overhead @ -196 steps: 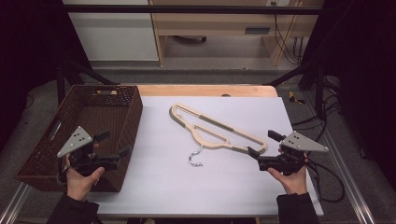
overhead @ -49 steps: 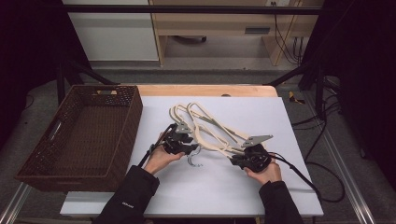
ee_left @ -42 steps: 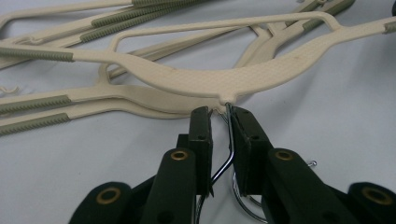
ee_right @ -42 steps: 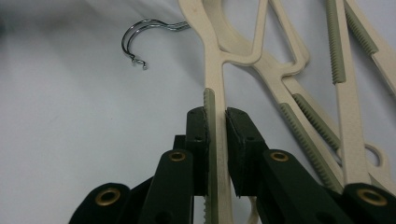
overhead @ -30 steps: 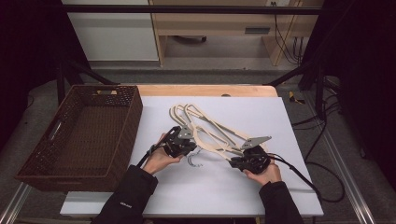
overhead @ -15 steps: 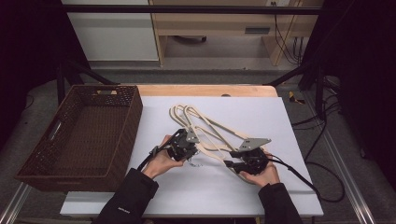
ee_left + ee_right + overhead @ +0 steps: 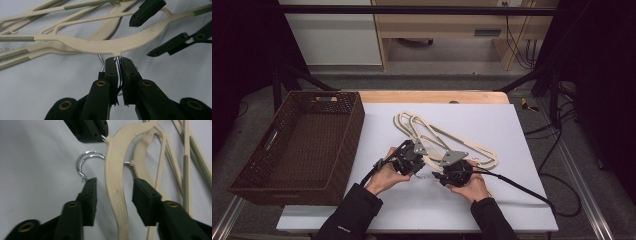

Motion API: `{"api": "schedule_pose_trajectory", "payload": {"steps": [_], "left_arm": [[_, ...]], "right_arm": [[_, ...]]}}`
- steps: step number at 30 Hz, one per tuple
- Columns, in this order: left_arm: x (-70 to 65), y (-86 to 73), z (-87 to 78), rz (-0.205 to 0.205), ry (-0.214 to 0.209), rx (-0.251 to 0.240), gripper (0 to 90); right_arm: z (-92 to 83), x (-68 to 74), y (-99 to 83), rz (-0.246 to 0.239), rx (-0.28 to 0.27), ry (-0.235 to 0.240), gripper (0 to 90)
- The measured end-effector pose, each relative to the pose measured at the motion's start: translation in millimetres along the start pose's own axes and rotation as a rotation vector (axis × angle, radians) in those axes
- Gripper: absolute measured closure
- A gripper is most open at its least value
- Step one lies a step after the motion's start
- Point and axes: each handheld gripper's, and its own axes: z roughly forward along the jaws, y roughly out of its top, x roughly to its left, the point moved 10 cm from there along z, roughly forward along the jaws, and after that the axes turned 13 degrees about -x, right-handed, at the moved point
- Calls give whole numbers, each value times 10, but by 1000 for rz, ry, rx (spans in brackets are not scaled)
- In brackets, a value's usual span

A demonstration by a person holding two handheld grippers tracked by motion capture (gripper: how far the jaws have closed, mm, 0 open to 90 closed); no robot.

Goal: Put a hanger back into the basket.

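Two cream plastic clothes hangers [image 7: 447,137] lie overlapped on the white sheet of the table [image 7: 532,210], right of centre and running from far left to near right, with their metal hooks at the near side between the two hands. The left hand-held gripper [image 7: 419,159] sits at the near left of the pile; in the left gripper view this hand-held gripper [image 7: 119,65] is clamped tight on the thin wire hook [image 7: 119,75] of the upper hanger [image 7: 100,46], just below the small neck where the wire enters the plastic. The right hand-held gripper [image 7: 438,175] lies close beside it to the right, held by the right hand [image 7: 472,186]. In the right gripper view its jaws have just been closing and stand apart on either side of the broad textured arm [image 7: 116,195] of the upper hanger; the arm runs between the pads without being pressed by them. Just beyond its left pad lies the chrome hook [image 7: 86,163] of the lower hanger, resting on the sheet. A brown wicker basket [image 7: 357,117] stands at the left of the table, well apart from the hangers.
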Motion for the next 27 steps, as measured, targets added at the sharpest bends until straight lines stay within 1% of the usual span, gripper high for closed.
{"api": "schedule_pose_trajectory", "payload": {"steps": [1,2,3,4,5,6,7,8,9,10,11,12,13,14,15,16,17,18,19,20,22,24,25,27], "left_arm": [[-4,0,-3,0,-3,2,841],[-10,-1,-6,-2,-9,4,840],[-15,3,-14,-8,-15,4,837],[-15,3,-14,-8,-15,4,834],[-28,62,-45,-38,-26,-45,809],[-25,105,-77,-58,-28,-75,767],[-12,146,-128,-64,-23,-100,701],[-9,202,-174,-82,-16,-144,639],[-9,202,-174,-82,-16,-144,584],[23,305,-287,-111,13,-227,515],[23,305,-287,-111,13,-227,467],[71,372,-405,-121,39,-282,402],[114,411,-493,-131,55,-320,358],[142,439,-562,-150,57,-353,301],[173,458,-634,-171,56,-378,253],[193,466,-703,-191,45,-395,222],[212,471,-765,-206,35,-412,198],[229,467,-822,-209,36,-423,178],[248,459,-874,-203,47,-433,161],[267,443,-919,-194,63,-436,150],[286,406,-994,-186,75,-439,125],[279,372,-1056,-179,79,-444,111],[268,355,-1083,-171,82,-444,107],[240,321,-1126,-156,86,-446,98]], "right_arm": [[3,-2,-18,-12,9,-5,670],[2,5,-25,-18,11,0,722],[-4,14,-24,-32,9,12,737],[-8,12,-23,-36,11,3,742],[-14,14,-29,-46,14,4,748],[-20,7,-32,-63,16,2,752],[-22,13,-34,-64,14,-2,756],[-38,3,-37,-83,19,-3,758],[-38,3,-37,-83,19,-3,758],[-66,-13,-3,-88,4,-11,767],[-86,-21,11,-90,0,-9,771],[-113,-37,36,-88,-9,-15,777],[-137,-48,55,-83,-16,-20,781],[-179,-77,87,-80,-28,-28,785],[-218,-102,101,-75,-24,-38,788],[-249,-125,110,-79,-26,-35,790],[-276,-151,119,-76,-29,-48,793],[-301,-176,127,-74,-34,-51,795],[-330,-206,133,-70,-35,-55,800],[-354,-242,136,-61,-36,-65,805],[-408,-319,155,-47,-48,-85,814],[-468,-404,176,-41,-53,-108,825],[-501,-446,182,-33,-51,-123,834],[-563,-543,204,-32,-63,-155,864]]}}
